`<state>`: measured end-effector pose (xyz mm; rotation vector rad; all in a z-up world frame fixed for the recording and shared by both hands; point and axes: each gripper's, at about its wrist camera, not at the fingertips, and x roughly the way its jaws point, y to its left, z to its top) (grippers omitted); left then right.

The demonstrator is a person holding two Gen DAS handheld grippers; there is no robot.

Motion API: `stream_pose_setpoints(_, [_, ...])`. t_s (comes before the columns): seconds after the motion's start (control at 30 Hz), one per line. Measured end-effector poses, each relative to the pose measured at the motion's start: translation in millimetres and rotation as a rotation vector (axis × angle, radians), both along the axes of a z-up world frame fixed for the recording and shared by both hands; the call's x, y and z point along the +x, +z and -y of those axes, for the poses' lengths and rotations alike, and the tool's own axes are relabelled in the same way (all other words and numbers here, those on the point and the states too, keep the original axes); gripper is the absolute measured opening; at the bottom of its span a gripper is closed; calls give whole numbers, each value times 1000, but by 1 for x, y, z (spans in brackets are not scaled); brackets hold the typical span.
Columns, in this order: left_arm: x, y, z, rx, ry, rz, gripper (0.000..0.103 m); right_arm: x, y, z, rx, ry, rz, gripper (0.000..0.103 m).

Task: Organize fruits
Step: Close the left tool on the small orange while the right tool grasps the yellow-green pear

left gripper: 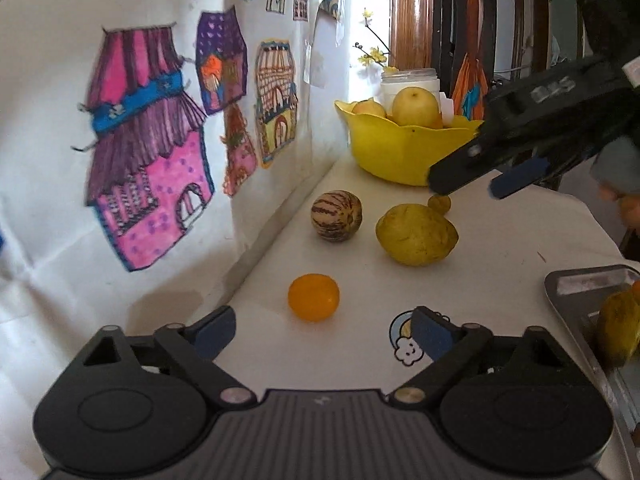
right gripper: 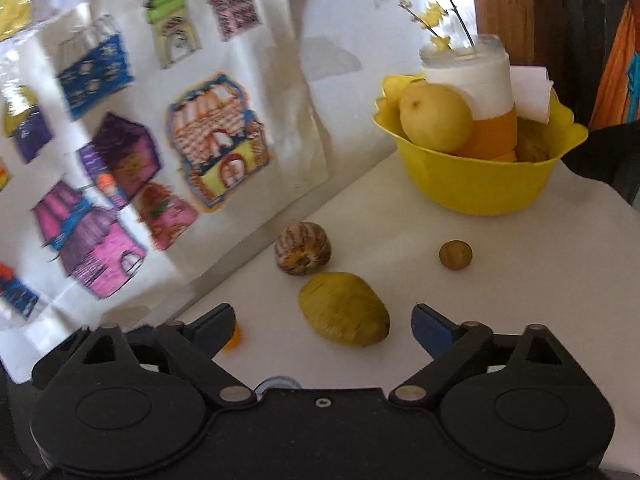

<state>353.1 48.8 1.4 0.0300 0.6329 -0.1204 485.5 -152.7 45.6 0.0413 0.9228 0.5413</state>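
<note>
My left hand-held gripper hung low over the white worktop with its jaws spread wide and nothing between them. Just ahead of it lay a small orange fruit, apart from both fingertips. Farther along the worktop sat a striped round fruit near the wall, and just beside it, not touching, a large yellow-green fruit. A small brownish round fruit lay behind that one, close to the yellow bowl, which stood at the far end holding pale yellow fruits and a white jar. At the right edge a metal tray held another yellow-green fruit.

My right hand-held gripper was raised in front of the bowl, above the small brownish fruit, its jaws parted and empty. From its own camera the large yellow-green fruit lay between the spread fingertips, clear of both.

Paper drawings of houses covered the wall on the left.
</note>
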Motion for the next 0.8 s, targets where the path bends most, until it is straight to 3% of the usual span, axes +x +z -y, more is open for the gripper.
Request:
stream_pose_setpoints(0.37, [25, -10, 5, -9, 1, -10, 74, 22, -32, -11, 16, 24, 15, 76])
stream_pose_setpoints(0.8, [46, -21, 5, -21, 14, -32, 51, 30, -43, -21, -67, 79, 46, 77])
